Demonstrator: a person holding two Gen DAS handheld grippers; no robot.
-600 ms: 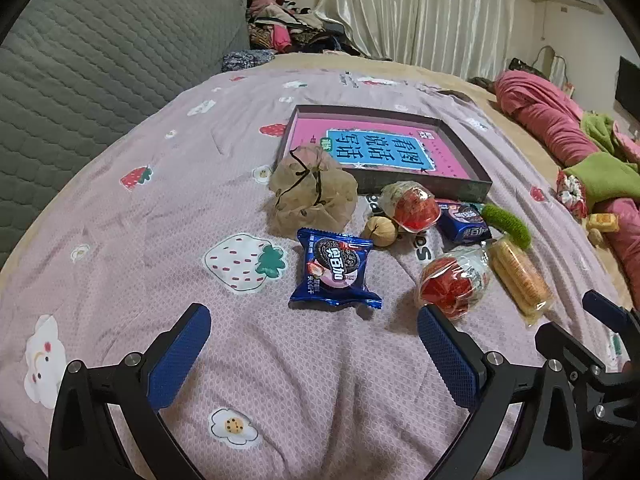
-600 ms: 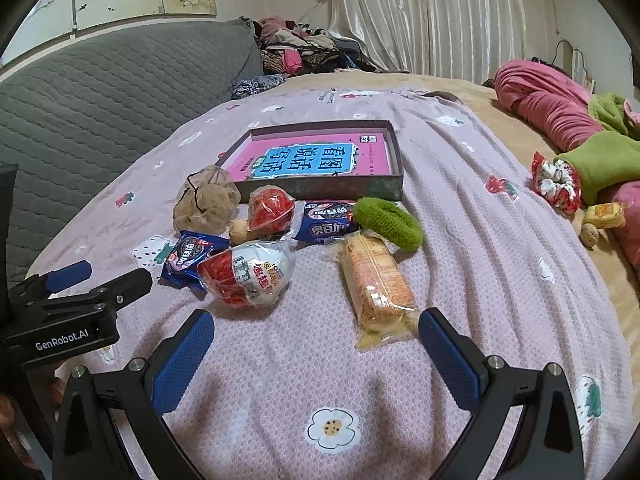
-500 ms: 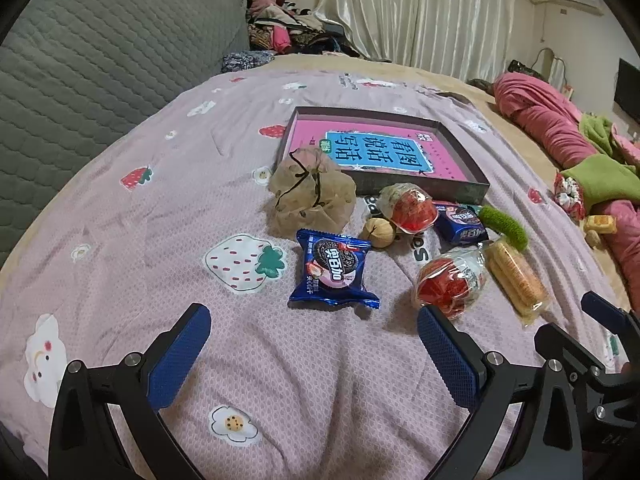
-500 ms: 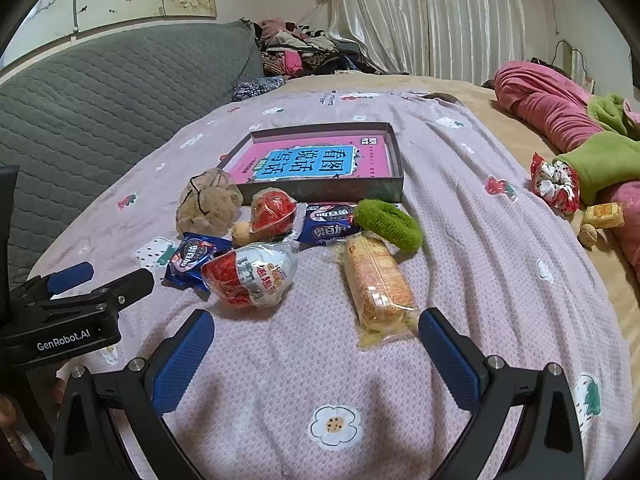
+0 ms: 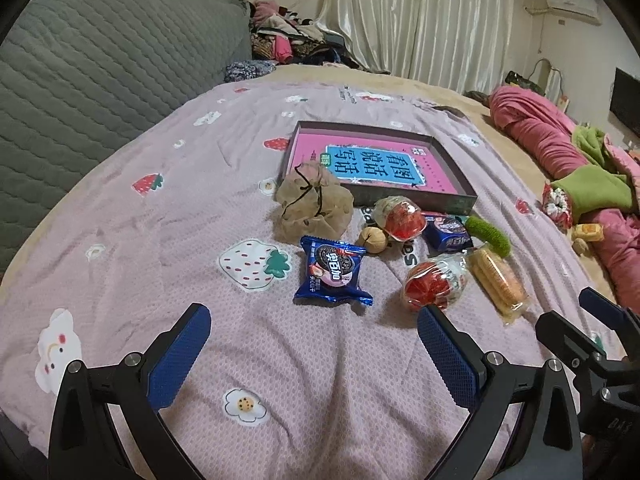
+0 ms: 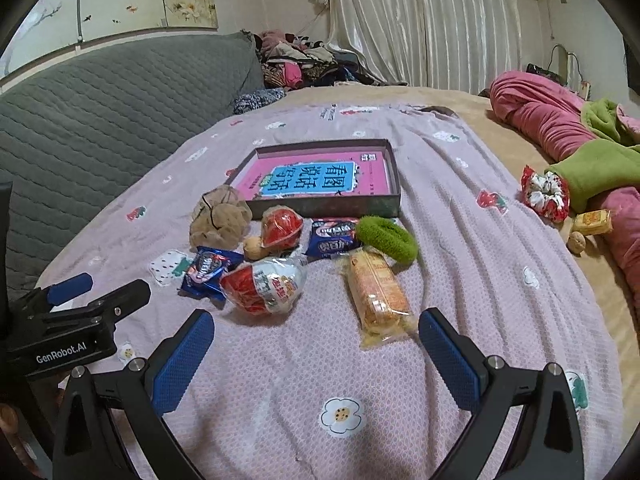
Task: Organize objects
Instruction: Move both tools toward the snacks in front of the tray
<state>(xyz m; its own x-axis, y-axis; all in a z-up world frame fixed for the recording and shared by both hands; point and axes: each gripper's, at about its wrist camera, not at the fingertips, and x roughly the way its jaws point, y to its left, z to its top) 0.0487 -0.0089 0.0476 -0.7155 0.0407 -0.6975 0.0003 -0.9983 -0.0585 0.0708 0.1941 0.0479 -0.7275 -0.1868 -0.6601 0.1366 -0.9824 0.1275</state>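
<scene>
Both grippers hang over the near edge of the bedspread [image 5: 168,216], tilted down at the cluster, jaws spread wide with nothing between them: the left gripper [image 5: 314,336] faces the blue cookie packet [image 5: 333,276], the right gripper [image 6: 316,336] the cracker pack [image 6: 376,292] and the red-and-white wrapped snack [image 6: 264,286]. The snacks, a tan mesh pouch [image 5: 314,204] and a green hair tie [image 6: 386,238] lie crowded just in front of the shallow box [image 6: 390,172] near the bedspread's middle, probably laid out for sorting into it. The box holds a pink book; nothing else is in it yet. A walnut [image 5: 373,240] is half hidden behind the wrappers, and the person holding the grippers is almost entirely out of view
</scene>
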